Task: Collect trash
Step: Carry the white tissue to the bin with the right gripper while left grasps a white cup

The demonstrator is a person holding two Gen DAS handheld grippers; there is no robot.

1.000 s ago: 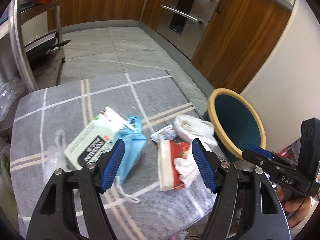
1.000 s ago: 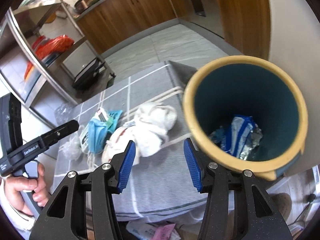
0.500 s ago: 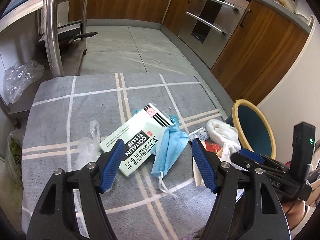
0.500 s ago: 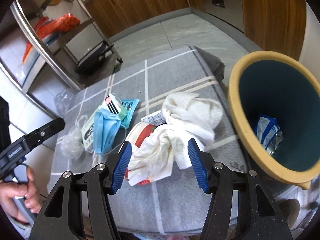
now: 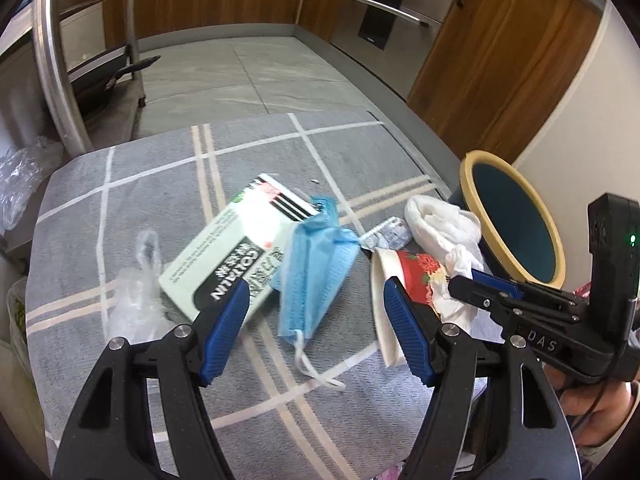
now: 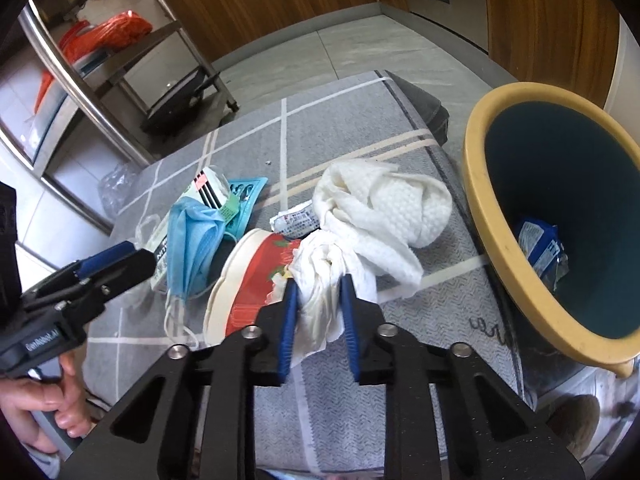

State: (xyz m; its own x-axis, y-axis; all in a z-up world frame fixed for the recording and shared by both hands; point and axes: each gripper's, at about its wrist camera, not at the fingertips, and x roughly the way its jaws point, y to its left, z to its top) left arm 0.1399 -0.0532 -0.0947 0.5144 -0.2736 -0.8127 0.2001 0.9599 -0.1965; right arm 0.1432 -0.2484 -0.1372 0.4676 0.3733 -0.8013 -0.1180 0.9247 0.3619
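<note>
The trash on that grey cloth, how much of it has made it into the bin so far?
Done: one blue wrapper lies in the bin. In hand: the right gripper is closing on the crumpled tissue. Left on the cloth: paper cup, white towel, face mask, box, small packet and clear bag. The left gripper hangs open over the mask.

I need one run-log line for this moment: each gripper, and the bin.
left gripper: open, over blue mask | right gripper: closing on white tissue | bin: one wrapper inside
</note>
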